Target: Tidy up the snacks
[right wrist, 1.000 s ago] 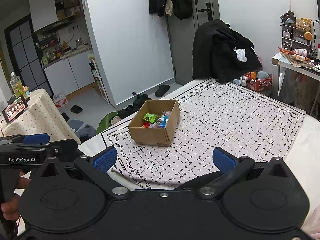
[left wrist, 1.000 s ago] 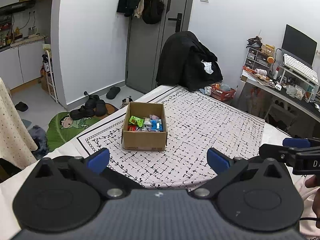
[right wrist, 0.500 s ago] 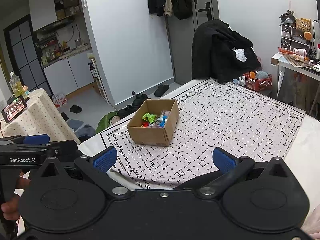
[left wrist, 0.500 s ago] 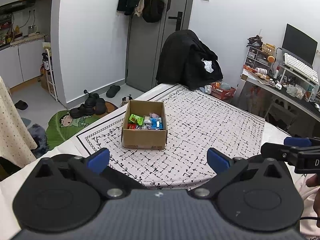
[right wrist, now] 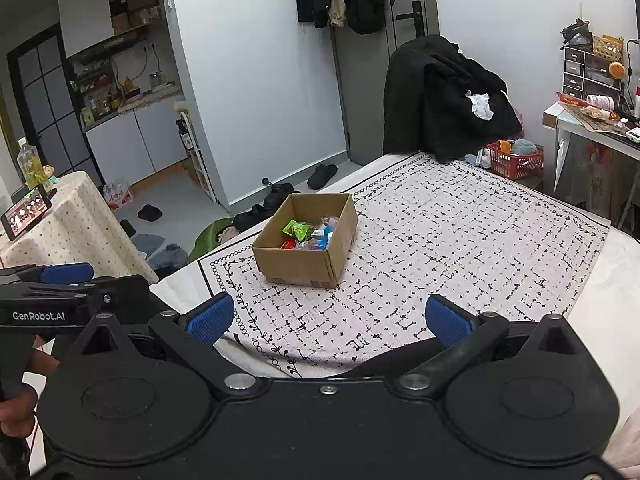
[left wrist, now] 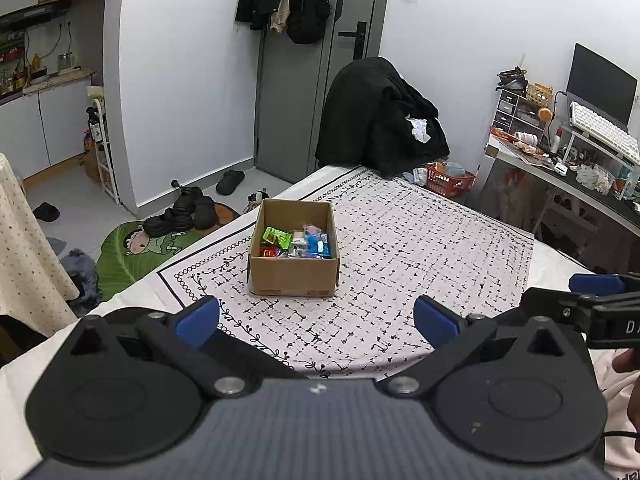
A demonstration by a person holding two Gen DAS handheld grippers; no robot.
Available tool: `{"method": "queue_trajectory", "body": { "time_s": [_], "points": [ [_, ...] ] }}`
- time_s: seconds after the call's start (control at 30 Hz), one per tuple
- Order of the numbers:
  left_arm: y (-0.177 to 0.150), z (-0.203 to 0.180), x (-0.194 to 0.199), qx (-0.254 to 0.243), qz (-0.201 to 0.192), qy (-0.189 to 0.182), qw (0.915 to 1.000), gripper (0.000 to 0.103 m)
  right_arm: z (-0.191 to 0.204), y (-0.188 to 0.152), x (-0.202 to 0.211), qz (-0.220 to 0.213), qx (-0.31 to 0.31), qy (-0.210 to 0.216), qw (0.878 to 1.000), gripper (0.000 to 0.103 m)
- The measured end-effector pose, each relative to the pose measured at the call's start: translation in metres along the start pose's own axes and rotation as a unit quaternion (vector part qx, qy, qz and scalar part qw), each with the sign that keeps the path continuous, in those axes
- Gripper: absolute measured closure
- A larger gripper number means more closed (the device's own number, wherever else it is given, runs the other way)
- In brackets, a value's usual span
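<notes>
Both grippers hang back at the near edge of the patterned cloth [left wrist: 420, 240], well apart from the open cardboard box [left wrist: 294, 276] that holds the snacks [left wrist: 296, 242] (a green packet, blue and red wrappers, the rest too small to name). The left gripper [left wrist: 316, 316] has its blue pads spread wide with nothing between them, and the right gripper [right wrist: 326, 318] likewise stands spread and empty. No loose snacks show on the cloth, so the task looks to be either at its start or at its end; if starting, the next move calls for a reach forward over the box rim and down onto a single packet
</notes>
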State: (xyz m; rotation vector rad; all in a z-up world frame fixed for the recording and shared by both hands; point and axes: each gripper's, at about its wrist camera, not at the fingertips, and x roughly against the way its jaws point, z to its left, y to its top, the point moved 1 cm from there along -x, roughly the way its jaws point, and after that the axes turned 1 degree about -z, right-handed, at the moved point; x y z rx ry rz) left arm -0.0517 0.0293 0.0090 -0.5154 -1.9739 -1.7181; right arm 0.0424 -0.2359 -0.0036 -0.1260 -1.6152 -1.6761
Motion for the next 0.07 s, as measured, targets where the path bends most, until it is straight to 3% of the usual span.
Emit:
{"method": "queue_trajectory", "body": {
  "time_s": [0.07],
  "points": [
    [0.0000, 0.0014, 0.0001, 0.002, 0.001, -0.001, 1.0000, 0.000, -0.0002, -0.0002, -0.0009, 0.001, 0.000, -0.001, 1.000, 0.000]
  ]
}}
